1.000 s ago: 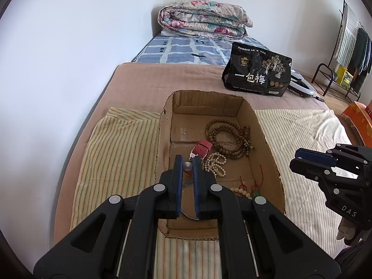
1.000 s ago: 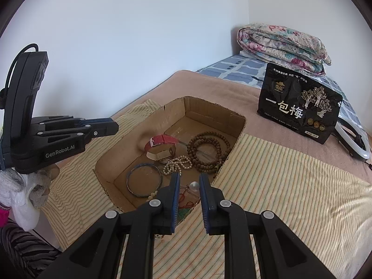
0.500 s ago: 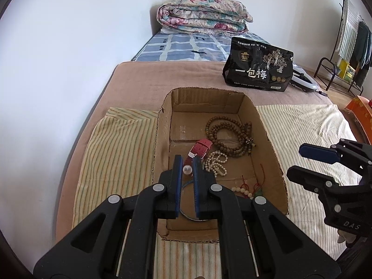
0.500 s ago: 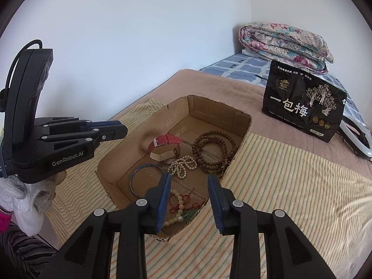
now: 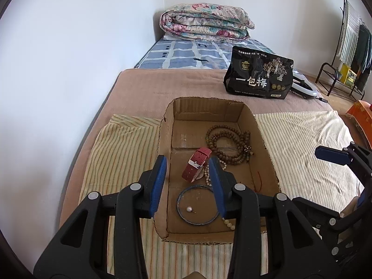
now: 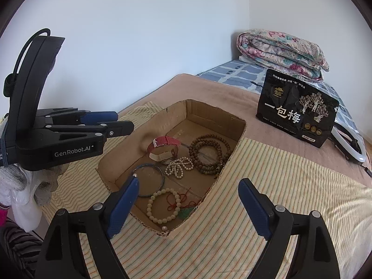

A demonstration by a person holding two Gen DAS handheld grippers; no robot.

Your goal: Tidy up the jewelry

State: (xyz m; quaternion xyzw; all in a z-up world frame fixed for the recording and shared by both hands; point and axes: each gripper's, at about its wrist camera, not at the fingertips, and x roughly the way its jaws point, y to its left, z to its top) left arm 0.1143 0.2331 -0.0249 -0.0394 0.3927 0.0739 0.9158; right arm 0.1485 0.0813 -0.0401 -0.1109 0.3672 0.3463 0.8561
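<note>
Jewelry: pearl earring (image 5: 189, 209) lies inside the blue bangle (image 5: 197, 204) in the cardboard box (image 5: 209, 107) on the bed
Left tongs (image 5: 187, 181): released, empty — above the box
Right tongs (image 6: 188, 205): spread wide — empty

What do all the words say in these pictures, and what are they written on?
"一包梅": big white letters on the black bag standing on the bed.
"GenRobot.AI": on the side of the left hand-held gripper, seen from the right wrist view.
The small print along the bag's top and on its bottom sticker is too tiny to read.
</note>
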